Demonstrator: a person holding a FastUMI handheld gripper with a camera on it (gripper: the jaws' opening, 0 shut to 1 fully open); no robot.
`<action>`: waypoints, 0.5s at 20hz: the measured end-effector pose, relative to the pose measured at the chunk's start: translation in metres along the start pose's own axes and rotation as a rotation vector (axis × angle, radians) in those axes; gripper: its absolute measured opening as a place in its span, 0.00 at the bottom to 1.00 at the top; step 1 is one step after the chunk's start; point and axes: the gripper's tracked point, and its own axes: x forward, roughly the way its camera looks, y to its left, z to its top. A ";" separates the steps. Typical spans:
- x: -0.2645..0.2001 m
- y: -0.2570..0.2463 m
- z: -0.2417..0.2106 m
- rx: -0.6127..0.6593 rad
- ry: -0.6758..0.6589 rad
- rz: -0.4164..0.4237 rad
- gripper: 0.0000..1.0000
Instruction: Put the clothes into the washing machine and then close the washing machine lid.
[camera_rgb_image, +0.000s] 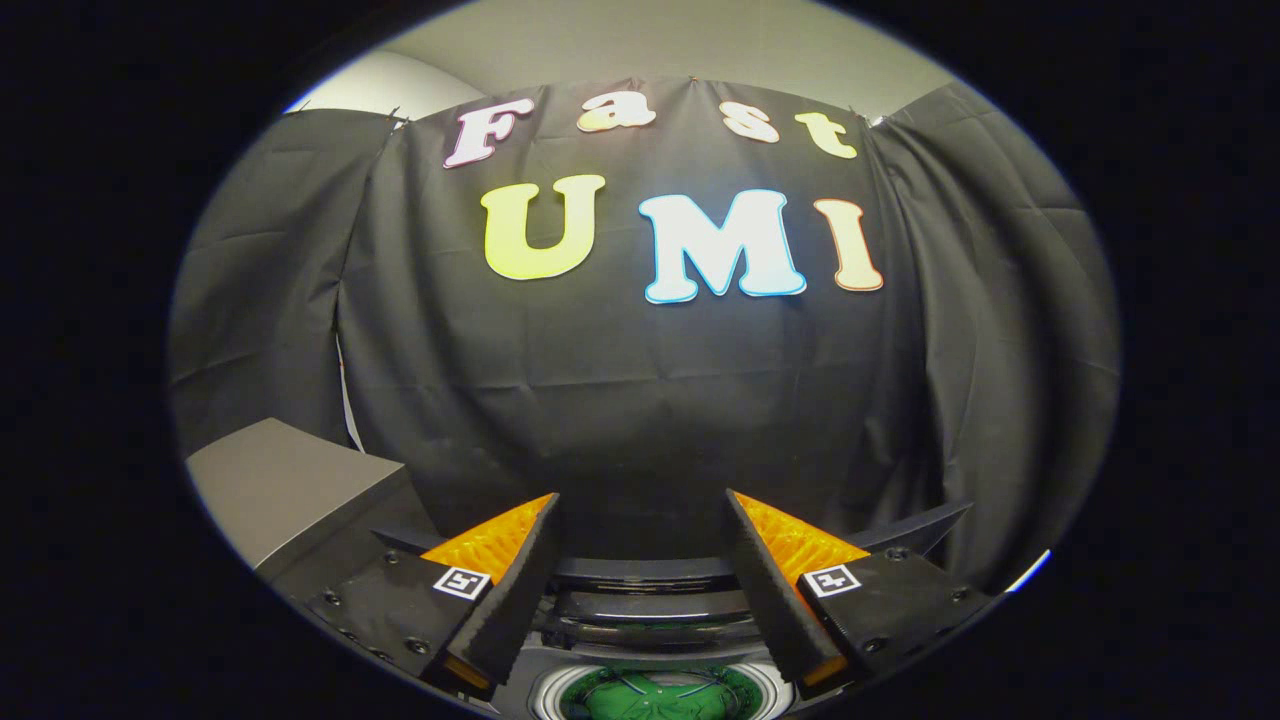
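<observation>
Grey box top (270, 480) at lower left of the frame, against the black cloth wall (640, 400). Gripper (640, 530) at bottom centre, its two orange-backed fingers (500, 560) spread wide and holding nothing. Between and below them lies the washing machine (650, 600), its round drum opening showing green clothes (655, 695) inside, its dark lid raised.

The round white-rimmed washing machine drum opening (655, 692) is cut off at its lower half, so only its upper arc shows. The green garment (650, 697) inside that drum is likewise cut short, and its shape cannot be made out. Just behind the drum, the dark raised lid (650, 590) is partly covered by the orange-and-black gripper (640, 570) fingers (spread apart), seemingly standing open.
</observation>
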 end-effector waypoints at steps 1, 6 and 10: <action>-0.005 0.000 -0.001 -0.002 -0.005 0.002 0.98; -0.024 0.001 -0.008 -0.006 -0.037 0.000 0.98; -0.044 0.003 -0.018 -0.012 -0.051 0.001 0.98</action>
